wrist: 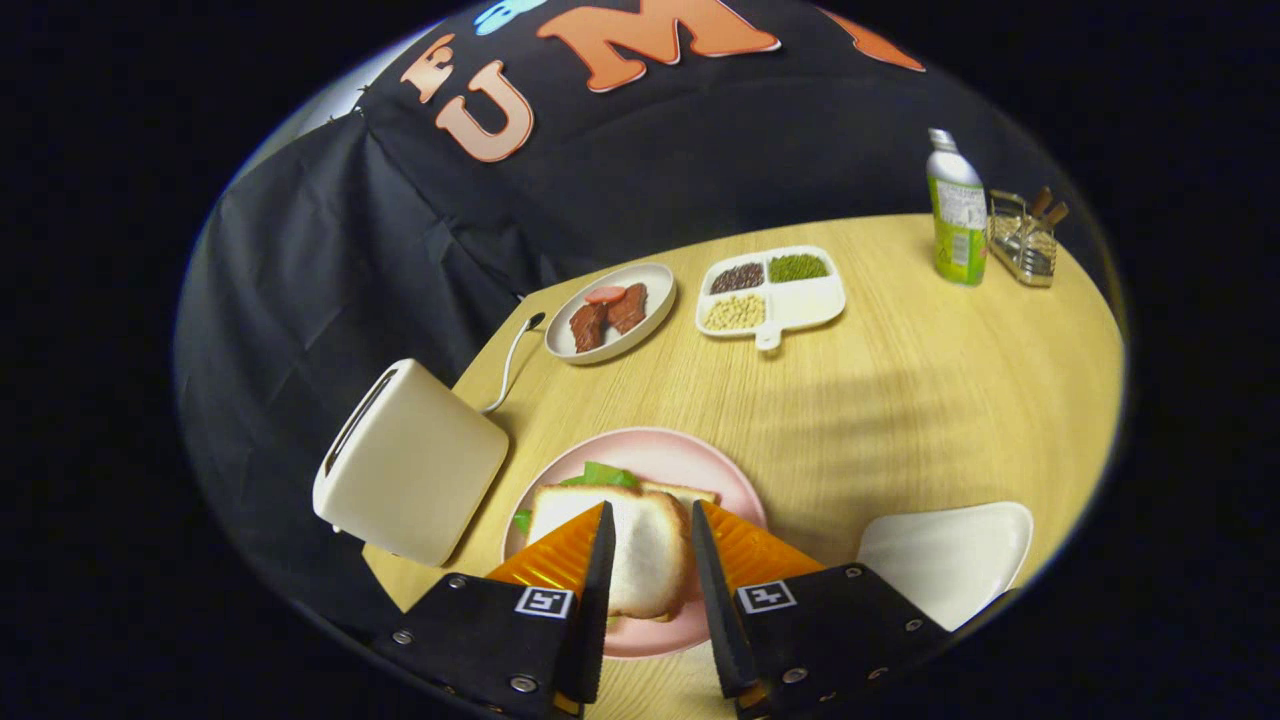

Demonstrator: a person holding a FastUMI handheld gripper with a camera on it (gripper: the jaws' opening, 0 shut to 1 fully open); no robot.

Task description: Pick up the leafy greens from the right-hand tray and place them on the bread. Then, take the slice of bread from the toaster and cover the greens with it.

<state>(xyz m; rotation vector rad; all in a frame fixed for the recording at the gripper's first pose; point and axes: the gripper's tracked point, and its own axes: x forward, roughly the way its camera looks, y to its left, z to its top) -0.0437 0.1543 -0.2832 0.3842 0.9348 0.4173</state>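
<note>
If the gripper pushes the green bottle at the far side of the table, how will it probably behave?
The green bottle stands tall and narrow on the table, so a push near its top would probably tip it. Being round, it may then roll. The gripper is open over the bread, far from it.

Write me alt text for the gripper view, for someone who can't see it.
The gripper hangs open over a slice of bread lying on leafy greens on a pink plate. A white toaster stands beside the plate on a wooden table, with a white tray on the other side.
</note>
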